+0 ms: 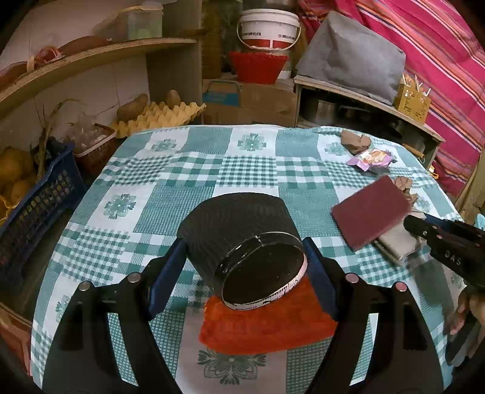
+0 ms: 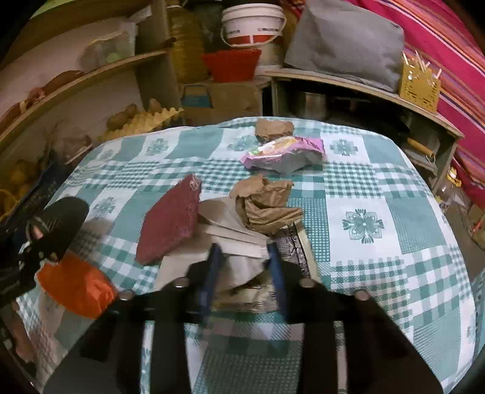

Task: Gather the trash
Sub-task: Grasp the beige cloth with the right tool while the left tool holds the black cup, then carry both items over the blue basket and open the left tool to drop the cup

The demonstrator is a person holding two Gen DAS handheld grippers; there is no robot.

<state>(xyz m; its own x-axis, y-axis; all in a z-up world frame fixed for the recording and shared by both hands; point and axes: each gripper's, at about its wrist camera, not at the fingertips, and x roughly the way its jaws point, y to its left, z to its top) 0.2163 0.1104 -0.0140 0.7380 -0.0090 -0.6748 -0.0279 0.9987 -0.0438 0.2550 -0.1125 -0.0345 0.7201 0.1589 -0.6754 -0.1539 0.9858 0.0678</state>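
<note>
My left gripper is shut on a black mesh bin, tilted with its open mouth toward the camera, above an orange cloth. The bin also shows in the right wrist view. My right gripper is closed on a grey-white piece of paper in a pile with crumpled brown paper and a maroon scouring pad. A purple snack wrapper and another brown paper wad lie farther back. In the left wrist view the right gripper is at the pad.
The table has a teal checked cloth. Behind it stand shelves, an egg tray with potatoes, a white bucket, a red basket and a grey bag. A blue crate stands at the left.
</note>
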